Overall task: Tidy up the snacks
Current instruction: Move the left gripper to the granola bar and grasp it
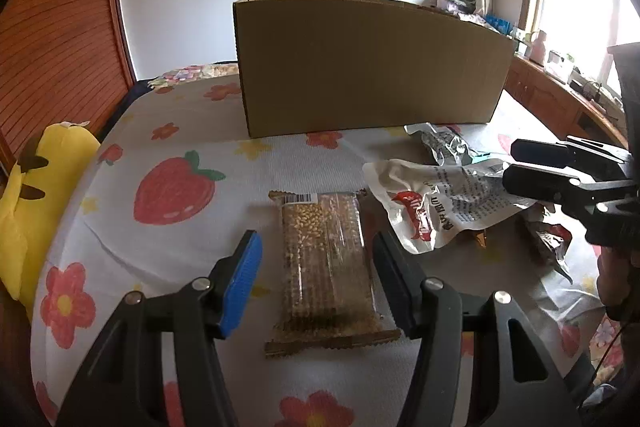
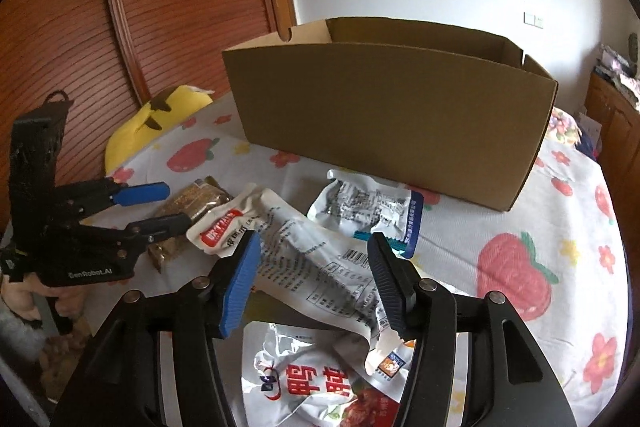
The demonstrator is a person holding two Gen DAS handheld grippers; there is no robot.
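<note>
A brown cereal bar pack [image 1: 326, 263] lies on the flowered bed sheet [image 1: 160, 155], between the open fingers of my left gripper [image 1: 316, 259]. The same pack [image 2: 192, 205] shows in the right wrist view between the left gripper's fingers [image 2: 160, 211]. My right gripper [image 2: 314, 267] is open above a white printed snack pouch [image 2: 316, 259]; that pouch also shows in the left wrist view [image 1: 440, 203], with the right gripper [image 1: 524, 165] over it. An open cardboard box [image 1: 368, 63] stands behind the snacks [image 2: 392, 123].
A second silver pouch [image 2: 372, 203] lies by the box. A white and red pouch [image 2: 320, 383] lies under my right gripper. A yellow plush toy [image 1: 24, 211] sits at the bed's left edge by a wooden wardrobe [image 1: 52, 39]. A cluttered wooden counter [image 1: 560, 83] runs along the right.
</note>
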